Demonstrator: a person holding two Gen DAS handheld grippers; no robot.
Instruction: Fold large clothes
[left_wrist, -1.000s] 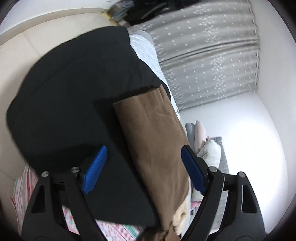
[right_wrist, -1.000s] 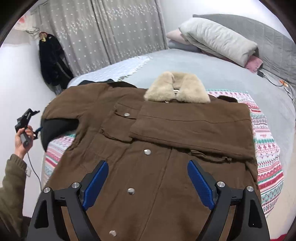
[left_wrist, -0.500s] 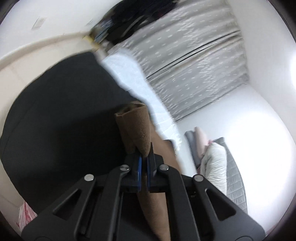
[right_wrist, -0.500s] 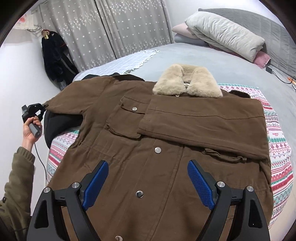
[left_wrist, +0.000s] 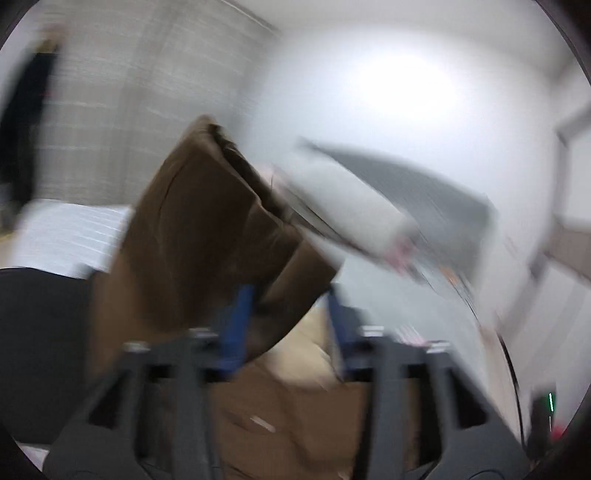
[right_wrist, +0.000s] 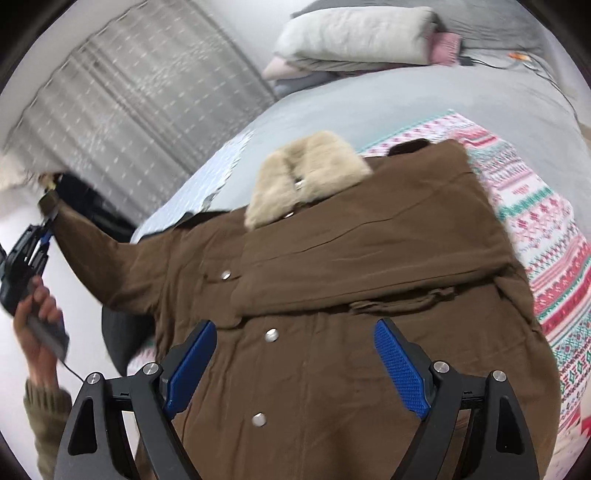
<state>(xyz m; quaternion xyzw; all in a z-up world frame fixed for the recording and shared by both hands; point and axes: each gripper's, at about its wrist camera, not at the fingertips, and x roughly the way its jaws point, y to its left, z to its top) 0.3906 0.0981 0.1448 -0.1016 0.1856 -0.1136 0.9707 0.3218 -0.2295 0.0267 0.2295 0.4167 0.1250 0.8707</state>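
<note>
Right wrist view, nearest item: right hand-held gripper (right_wrist: 293, 363), blue pads spread wide, holding nothing, poised over the lower front of the coat (right_wrist: 332, 295).

Item: brown coat with snap buttons, lying front-up on the bed (right_wrist: 406, 110), over a patterned blanket (right_wrist: 535, 229). One sleeve is already folded across the chest; a pale fur collar (right_wrist: 306, 173) sits at the far end.

Item, at the left edge: left hand-held gripper (right_wrist: 44, 230), gripped in the person's hand (right_wrist: 38, 314), lifting the other sleeve (right_wrist: 107, 266) by its cuff, clear of the bed.

Left wrist view, heavily blurred: the cuff (left_wrist: 221, 206) stands up between the blue pads. The pads look slightly apart with cloth between them; whether they pinch it firmly cannot be told from this view alone, though the raised sleeve suggests they do.

Far items: pillows (right_wrist: 354, 33) and grey curtain (right_wrist: 147, 96).

Step in hand, as judged: folding the second sleeve. The next move calls for carrying the cuff across the chest and laying it flat over the first sleeve before letting go.
</note>
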